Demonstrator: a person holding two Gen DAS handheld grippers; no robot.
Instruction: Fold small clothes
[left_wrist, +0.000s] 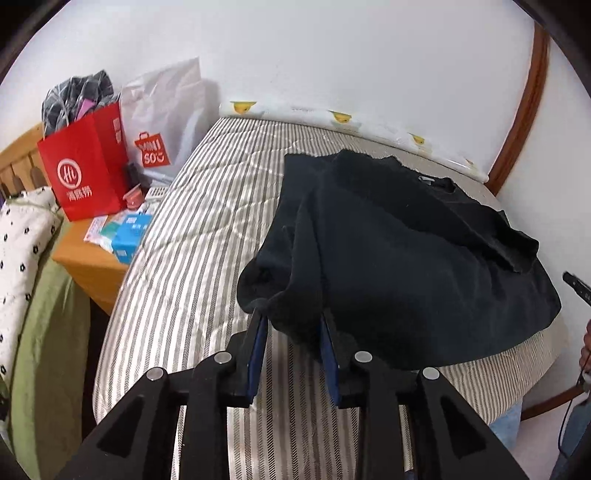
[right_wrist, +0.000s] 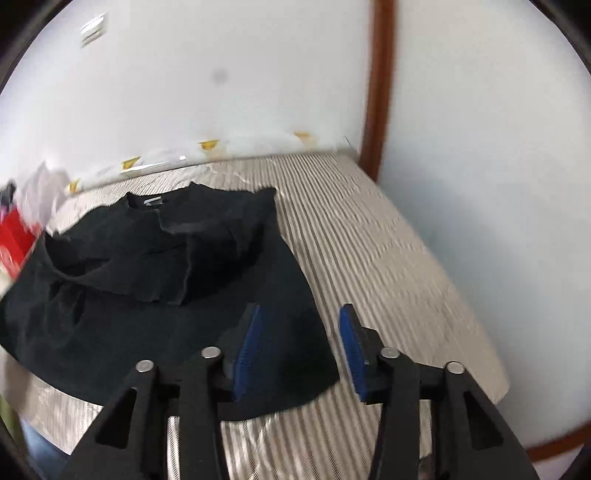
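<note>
A black T-shirt (left_wrist: 413, 254) lies on the striped mattress (left_wrist: 207, 206), its sleeves folded inward and its collar at the far side. My left gripper (left_wrist: 291, 317) is open at the shirt's near left hem corner; bunched black cloth lies between its blue pads (left_wrist: 258, 350), which stand apart. In the right wrist view the same shirt (right_wrist: 147, 280) lies left of centre. My right gripper (right_wrist: 299, 314) is open and empty over the shirt's near right corner; its right pad (right_wrist: 351, 350) is over bare mattress (right_wrist: 388, 258).
A wooden nightstand (left_wrist: 88, 258) left of the bed holds a red paper bag (left_wrist: 85, 170), a white bag (left_wrist: 162, 118) and small boxes. A white wall (right_wrist: 221, 74) and a brown door frame (right_wrist: 376, 92) stand behind the bed. A green blanket (left_wrist: 40, 350) lies at far left.
</note>
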